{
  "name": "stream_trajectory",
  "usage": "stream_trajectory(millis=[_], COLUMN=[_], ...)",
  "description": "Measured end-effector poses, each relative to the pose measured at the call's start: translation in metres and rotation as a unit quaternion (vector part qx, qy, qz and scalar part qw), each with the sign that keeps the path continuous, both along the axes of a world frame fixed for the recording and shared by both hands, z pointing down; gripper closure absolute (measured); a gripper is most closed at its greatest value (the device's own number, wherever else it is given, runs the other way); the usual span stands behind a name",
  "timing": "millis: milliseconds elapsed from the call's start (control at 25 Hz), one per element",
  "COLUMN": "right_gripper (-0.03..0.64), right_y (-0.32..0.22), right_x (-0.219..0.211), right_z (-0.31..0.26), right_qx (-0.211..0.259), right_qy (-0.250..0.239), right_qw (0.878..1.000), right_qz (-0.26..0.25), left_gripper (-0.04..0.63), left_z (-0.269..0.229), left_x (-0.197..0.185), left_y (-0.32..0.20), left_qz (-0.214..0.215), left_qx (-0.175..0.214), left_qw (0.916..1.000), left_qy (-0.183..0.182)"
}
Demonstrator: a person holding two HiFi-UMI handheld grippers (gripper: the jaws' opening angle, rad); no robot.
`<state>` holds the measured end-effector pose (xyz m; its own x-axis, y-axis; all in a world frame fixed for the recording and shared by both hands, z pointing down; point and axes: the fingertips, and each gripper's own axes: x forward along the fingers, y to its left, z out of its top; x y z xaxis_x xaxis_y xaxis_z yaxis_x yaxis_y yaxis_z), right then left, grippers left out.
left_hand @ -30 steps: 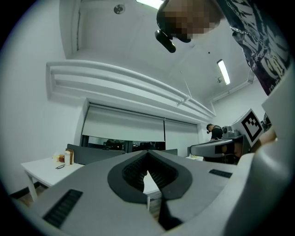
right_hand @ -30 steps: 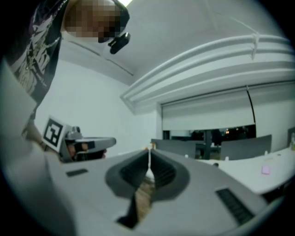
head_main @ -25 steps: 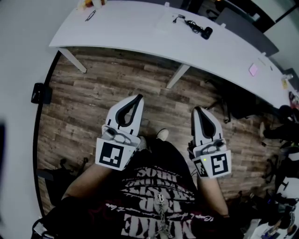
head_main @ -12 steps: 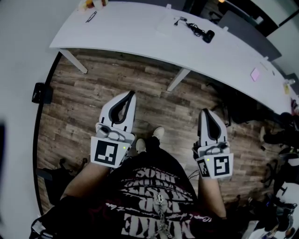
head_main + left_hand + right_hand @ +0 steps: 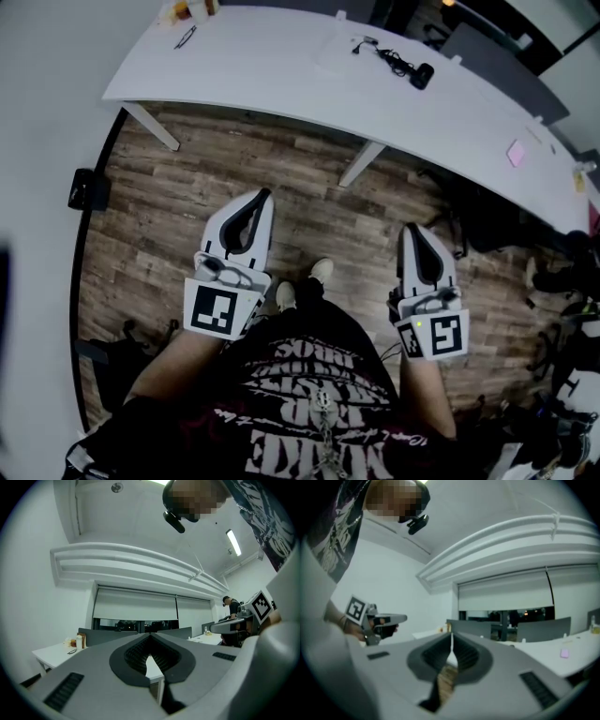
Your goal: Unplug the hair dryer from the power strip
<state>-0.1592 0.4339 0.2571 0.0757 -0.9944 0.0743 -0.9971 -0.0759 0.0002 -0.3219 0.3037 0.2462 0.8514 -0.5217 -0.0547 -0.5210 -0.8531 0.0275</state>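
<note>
Left gripper [image 5: 263,195] and right gripper [image 5: 410,228], my two, sit closed and empty above the floor [image 5: 178,197]; one hair dryer [image 5: 418,72] lies well ahead, near the far edge of the table [image 5: 253,66].

Under you is a brown wooden floor [image 5: 187,187]. Ahead of you stands a long white counter [image 5: 281,66] on slanted white legs [image 5: 361,162]. A small pink thing [image 5: 515,153] lies near its right end. A black box [image 5: 82,188] sits on the floor far to your left.
</note>
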Motion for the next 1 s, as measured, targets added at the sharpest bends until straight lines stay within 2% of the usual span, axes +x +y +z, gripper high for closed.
stream_trajectory(millis=[360,560,1000], right_gripper=[0.581,0.582,0.582], right_y=[-0.004,-0.014,-0.056], right_x=[0.0,0.01,0.064], right_z=[0.001,0.002,-0.003], right_qx=[-0.002,-0.002,0.012], right_qy=[0.0,-0.003,-0.004], right_qw=[1.0,1.0,1.0], right_qz=[-0.007,-0.011,-0.012], left_gripper=[0.569,0.569,0.569], left_z=[0.007,0.005,-0.002], left_x=[0.003,0.016,0.078], left_y=[0.001,-0.007,-0.049], left_qz=[0.005,0.008,0.02], left_qx=[-0.006,0.004,0.017], left_qw=[1.0,0.9999,0.9996], left_qy=[-0.002,-0.007,-0.007])
